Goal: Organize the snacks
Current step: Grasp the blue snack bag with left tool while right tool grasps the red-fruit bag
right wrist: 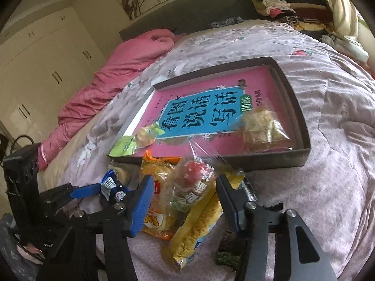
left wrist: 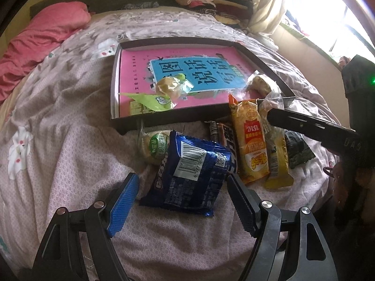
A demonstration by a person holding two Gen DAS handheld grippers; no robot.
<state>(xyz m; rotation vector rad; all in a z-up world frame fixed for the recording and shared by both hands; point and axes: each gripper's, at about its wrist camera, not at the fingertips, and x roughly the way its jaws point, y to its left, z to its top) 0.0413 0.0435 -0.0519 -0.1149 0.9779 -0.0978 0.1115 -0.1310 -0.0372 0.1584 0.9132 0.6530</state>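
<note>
Right gripper straddles a clear-wrapped snack just outside the tray's near wall; whether its pads press the film is hard to tell. Left gripper spread around the blue packet, not pinching. Judgement: grip the body, not loose film, then lift over the wall. Snacks beneath are partly hidden.

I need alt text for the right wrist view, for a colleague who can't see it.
The right gripper has its jaws around a clear snack bag with a red label, above yellow and orange packets on a pink bedspread. Behind them a shallow box lined with a pink book holds two wrapped snacks.
</note>
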